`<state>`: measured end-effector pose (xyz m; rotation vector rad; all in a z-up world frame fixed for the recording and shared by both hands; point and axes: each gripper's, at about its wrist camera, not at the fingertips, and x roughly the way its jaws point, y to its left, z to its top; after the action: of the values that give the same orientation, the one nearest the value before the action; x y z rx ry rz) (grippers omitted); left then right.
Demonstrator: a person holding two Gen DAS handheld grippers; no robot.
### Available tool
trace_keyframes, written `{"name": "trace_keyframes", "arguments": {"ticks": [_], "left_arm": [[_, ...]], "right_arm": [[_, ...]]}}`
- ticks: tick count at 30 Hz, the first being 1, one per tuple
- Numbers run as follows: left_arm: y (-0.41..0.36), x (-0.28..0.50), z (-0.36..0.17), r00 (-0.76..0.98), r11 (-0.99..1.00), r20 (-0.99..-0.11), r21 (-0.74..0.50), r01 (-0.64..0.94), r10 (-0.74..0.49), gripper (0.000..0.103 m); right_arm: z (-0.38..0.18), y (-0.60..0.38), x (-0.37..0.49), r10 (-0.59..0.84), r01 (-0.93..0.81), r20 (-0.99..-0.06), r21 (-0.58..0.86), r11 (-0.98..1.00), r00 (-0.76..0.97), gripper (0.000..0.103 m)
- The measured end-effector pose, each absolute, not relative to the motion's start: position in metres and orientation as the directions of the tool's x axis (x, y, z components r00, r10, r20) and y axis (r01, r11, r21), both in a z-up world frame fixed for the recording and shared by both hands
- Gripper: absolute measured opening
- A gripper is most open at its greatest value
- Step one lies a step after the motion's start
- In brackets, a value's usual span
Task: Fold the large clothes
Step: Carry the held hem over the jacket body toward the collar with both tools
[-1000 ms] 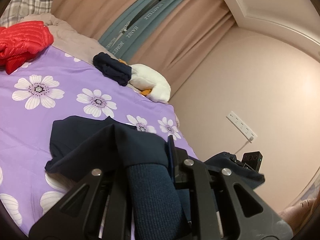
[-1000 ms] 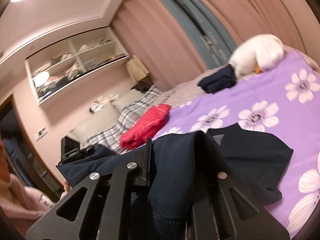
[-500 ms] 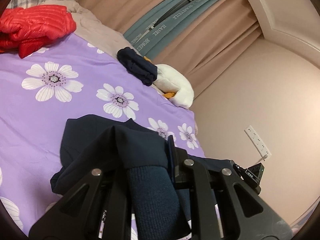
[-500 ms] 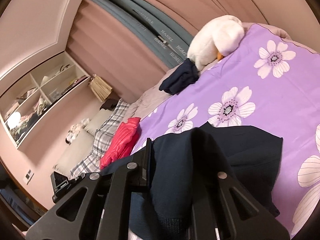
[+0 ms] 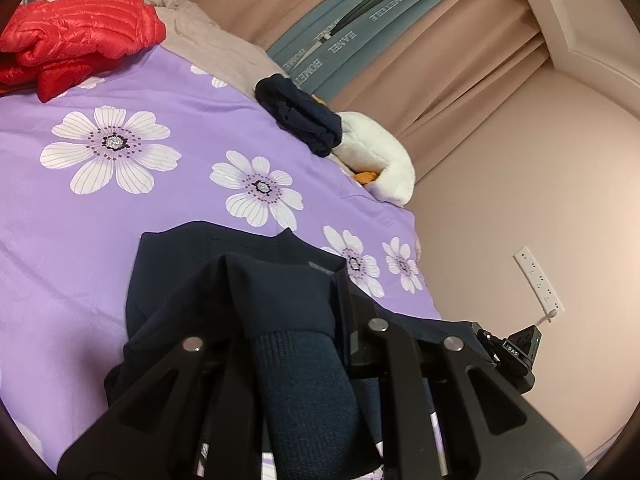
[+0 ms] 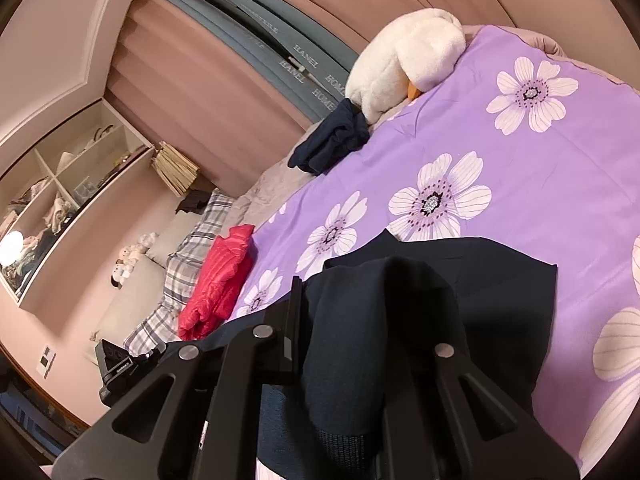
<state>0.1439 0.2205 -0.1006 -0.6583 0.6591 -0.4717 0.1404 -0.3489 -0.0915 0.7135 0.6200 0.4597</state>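
Note:
A large navy sweatshirt (image 5: pixel 224 280) hangs between both grippers, its far part lying on the purple flowered bedspread (image 5: pixel 120 208). My left gripper (image 5: pixel 288 320) is shut on its ribbed hem edge, the cloth draped over the fingers. My right gripper (image 6: pixel 360 312) is shut on the other hem corner of the same sweatshirt (image 6: pixel 480 280), held above the bedspread (image 6: pixel 540 168). The right gripper also shows at the left wrist view's right edge (image 5: pixel 516 352); the left gripper shows low left in the right wrist view (image 6: pixel 120 368).
A folded navy garment (image 5: pixel 300 116) and a white plush duck (image 5: pixel 376 160) lie at the bed's far edge by the curtains. A red puffer jacket (image 5: pixel 76 40) lies near plaid pillows (image 6: pixel 188 240). A wall with a socket strip (image 5: pixel 538 280) is to the right.
Both grippers have tilted down and moved forward toward the bed with the sweatshirt held; more of the bedspread and the spread garment now shows.

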Motion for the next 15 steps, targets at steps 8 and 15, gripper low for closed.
{"name": "trace_keyframes", "arguments": {"ticks": [8, 15], "left_arm": [[0.212, 0.198, -0.127, 0.666, 0.731, -0.495, -0.673, 0.113, -0.558, 0.013], [0.209, 0.244, -0.166, 0.624, 0.723, -0.562, -0.691, 0.006, -0.543, 0.013]], "right_arm": [[-0.117, -0.348, 0.184, 0.567, -0.100, -0.436, 0.725, 0.681, 0.699, 0.011], [-0.144, -0.349, 0.213, 0.550, -0.023, -0.496, 0.729, 0.685, 0.672, 0.011]]}}
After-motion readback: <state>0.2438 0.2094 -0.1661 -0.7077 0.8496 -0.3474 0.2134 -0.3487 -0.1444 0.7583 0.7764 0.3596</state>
